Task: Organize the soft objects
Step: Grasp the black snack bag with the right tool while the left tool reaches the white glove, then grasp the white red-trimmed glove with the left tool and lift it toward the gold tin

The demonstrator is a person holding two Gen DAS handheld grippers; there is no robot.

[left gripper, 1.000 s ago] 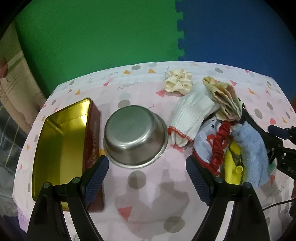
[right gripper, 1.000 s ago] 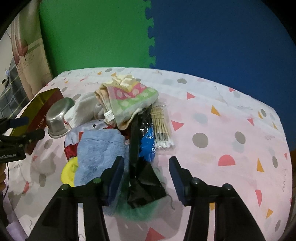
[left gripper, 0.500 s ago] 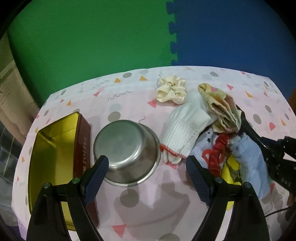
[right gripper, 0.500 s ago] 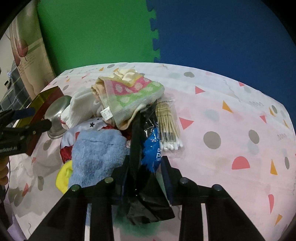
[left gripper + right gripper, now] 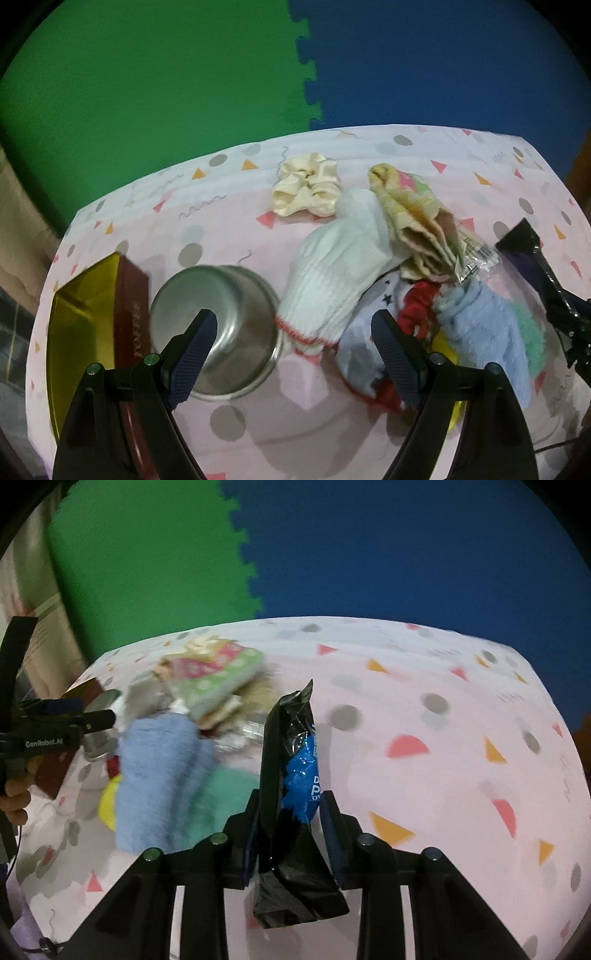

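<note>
right gripper point(image 5: 290, 834): jaws just closed, clamping black-blue snack bag point(image 5: 291, 775)
bag: lifted clear of soft pile point(image 5: 162, 760), table centre
left gripper point(image 5: 291, 354): jaws spread, empty, above steel bowl point(image 5: 218, 328)
next: likely set bag aside

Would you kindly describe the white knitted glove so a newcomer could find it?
On the pink patterned tablecloth, look just right of the steel bowl. The white knitted glove lies at the pile's left edge; only it has a red-trimmed cuff.
</note>
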